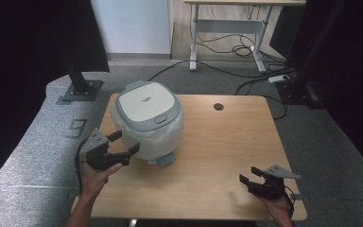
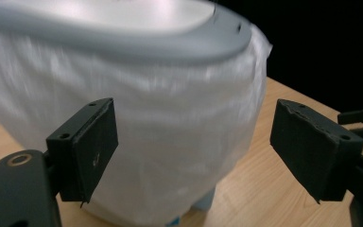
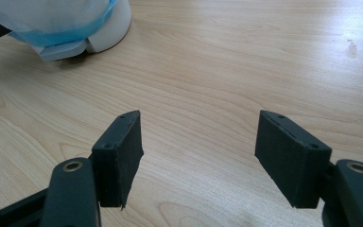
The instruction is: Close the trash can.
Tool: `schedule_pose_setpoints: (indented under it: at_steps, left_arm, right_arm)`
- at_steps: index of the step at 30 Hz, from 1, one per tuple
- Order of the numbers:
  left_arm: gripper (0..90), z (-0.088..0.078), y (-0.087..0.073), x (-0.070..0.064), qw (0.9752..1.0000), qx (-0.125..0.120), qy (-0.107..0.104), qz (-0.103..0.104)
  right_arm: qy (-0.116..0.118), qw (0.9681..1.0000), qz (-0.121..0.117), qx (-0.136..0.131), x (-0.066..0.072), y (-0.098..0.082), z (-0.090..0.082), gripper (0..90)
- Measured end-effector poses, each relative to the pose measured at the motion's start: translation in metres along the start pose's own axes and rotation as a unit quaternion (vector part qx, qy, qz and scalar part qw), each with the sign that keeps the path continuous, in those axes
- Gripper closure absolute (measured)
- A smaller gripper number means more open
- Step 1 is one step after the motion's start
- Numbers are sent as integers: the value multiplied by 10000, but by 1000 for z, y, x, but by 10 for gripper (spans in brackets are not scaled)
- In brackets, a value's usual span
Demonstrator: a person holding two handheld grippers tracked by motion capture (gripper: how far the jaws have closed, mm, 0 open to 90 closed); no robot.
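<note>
Rice cooker (image 1: 147, 120), plastic-wrapped, lid down, sits left-centre on table (image 1: 217, 161); left gripper (image 1: 121, 144) just beside its side, jaws spread wide, nothing held, likely lining up on the wrap; right gripper (image 1: 246, 174) parked well apart, jaws open, empty.

A light wooden table (image 1: 227, 156) is standing on grey carpet (image 1: 23, 151), with black curtains (image 1: 14, 42) hanging at both sides. Beyond it, a desk with a grey metal frame (image 1: 227, 26) is standing against a pale wall (image 1: 132, 23), and black cables (image 1: 227, 71) are trailing across the floor beneath it.
</note>
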State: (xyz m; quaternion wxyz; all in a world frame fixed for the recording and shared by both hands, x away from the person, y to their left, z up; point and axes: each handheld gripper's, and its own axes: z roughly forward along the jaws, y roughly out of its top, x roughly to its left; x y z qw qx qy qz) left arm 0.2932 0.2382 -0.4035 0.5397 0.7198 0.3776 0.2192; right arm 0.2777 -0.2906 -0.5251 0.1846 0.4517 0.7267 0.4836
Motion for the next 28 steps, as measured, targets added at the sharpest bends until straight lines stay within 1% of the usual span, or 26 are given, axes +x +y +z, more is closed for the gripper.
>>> schedule_pose_setpoints:
  at_steps: [5, 8, 13, 15, 17, 20, 22, 25, 26, 28]
  left_arm:
    - [157, 9, -28, 0, 9997, 226, -27, -23]
    - [156, 13, -43, 0, 9995, 322, 34, -55]
    - [157, 18, -68, 4, 9986, 451, 107, -242]
    - [158, 20, -78, 6, 9979, 532, 85, -354]
    - [158, 24, -88, 8, 9971, 631, 112, -418]
    - [160, 29, -96, 10, 9958, 799, 133, -431]
    - [160, 31, -98, 10, 9955, 824, 130, -461]
    - [161, 33, -99, 11, 9954, 833, 162, -452]
    - [160, 33, -99, 11, 9953, 839, 181, -448]
    - [159, 35, -103, 12, 9944, 925, 328, -399]
  right_arm:
    - [-15, 10000, 13, 16, -1, -1, 0, 321]
    - [-13, 10000, 13, 27, -2, -1, 1, 319]
    - [-30, 10000, 21, 28, -3, -2, 1, 318]
    - [-37, 10000, 22, 39, -4, -2, 1, 318]
    - [-42, 10000, 24, 56, -4, -3, 2, 318]
    - [-48, 10000, 21, 70, -4, -3, 2, 318]
    - [-46, 10000, 11, 73, -4, -3, 2, 318]
    - [-50, 10000, 4, 72, -3, -3, 2, 318]
    - [-51, 10000, -3, 70, -4, -3, 2, 318]
    - [-63, 10000, -8, 74, -4, -3, 2, 314]
